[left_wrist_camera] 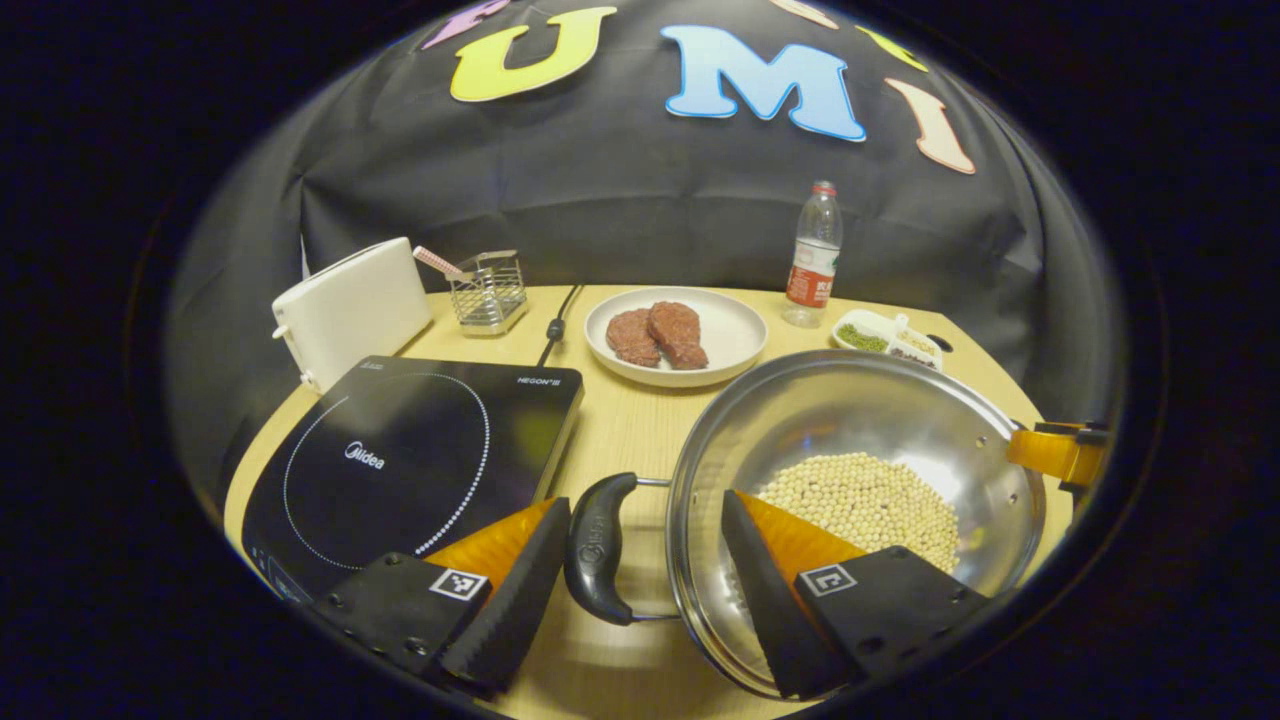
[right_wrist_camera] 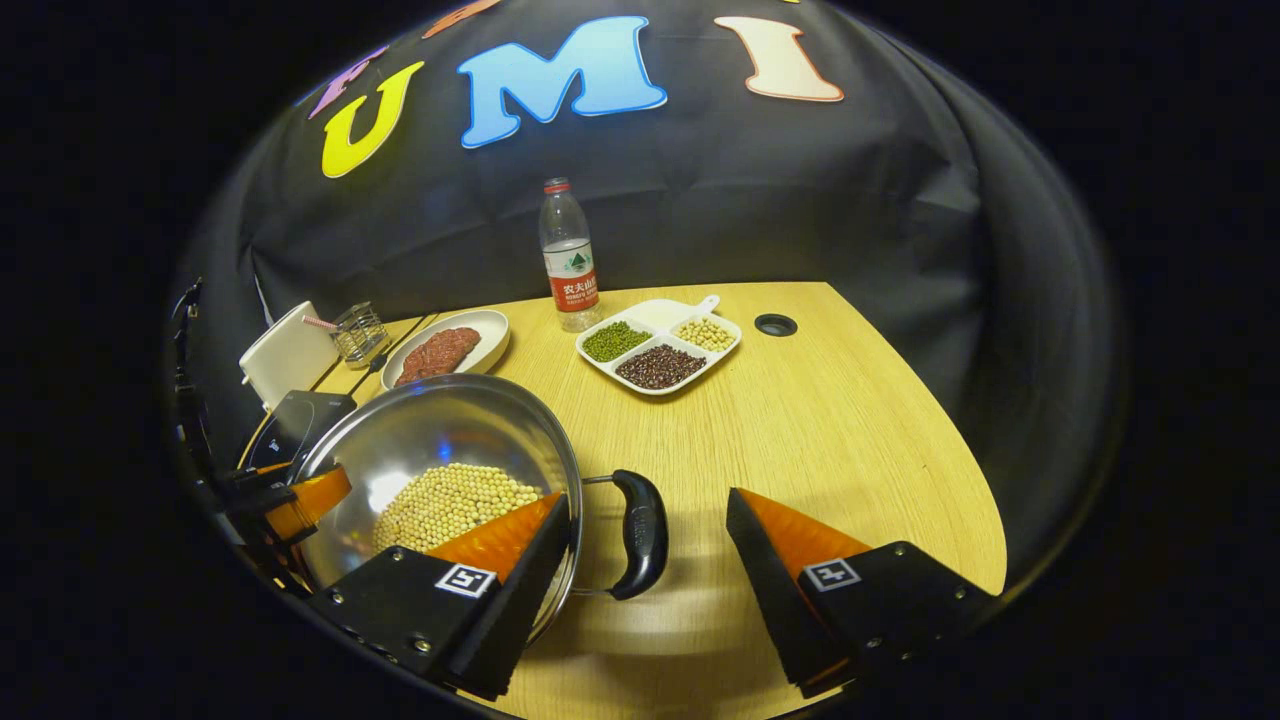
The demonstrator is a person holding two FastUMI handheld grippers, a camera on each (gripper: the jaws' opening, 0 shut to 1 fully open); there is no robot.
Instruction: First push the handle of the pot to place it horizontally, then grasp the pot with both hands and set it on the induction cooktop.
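We list a steel pot (left_wrist_camera: 860,440) on the wooden table (right_wrist_camera: 850,440), just right of the cooktop (left_wrist_camera: 400,460) in the left gripper view and not on it. The pot holds a heap of pale beans (left_wrist_camera: 860,505). It has two black loop handles, one on each side, both lying level.

Left gripper (left_wrist_camera: 645,570): we see its fingers apart, straddling the near handle (left_wrist_camera: 598,548). One finger sits on the cooktop side; the other reaches over the rim above the bowl. Neither presses on the handle.

Right gripper (right_wrist_camera: 650,560): fingers apart, straddling the other handle (right_wrist_camera: 640,532). One finger overlaps the pot rim, the other stands over bare table. We see a gap between handle and outer finger. In the left gripper view its orange finger shows at the pot's far edge.

Other items, toward the back of the table:
- a plate (left_wrist_camera: 676,335) with two pieces of raw meat (left_wrist_camera: 657,335)
- a water bottle (right_wrist_camera: 569,258), upright, near the cloth wall
- a divided dish (right_wrist_camera: 660,345) of green, dark and pale beans, beside the bottle
- a white toaster (left_wrist_camera: 350,310) behind the cooktop
- a wire rack (left_wrist_camera: 488,290) beside the toaster
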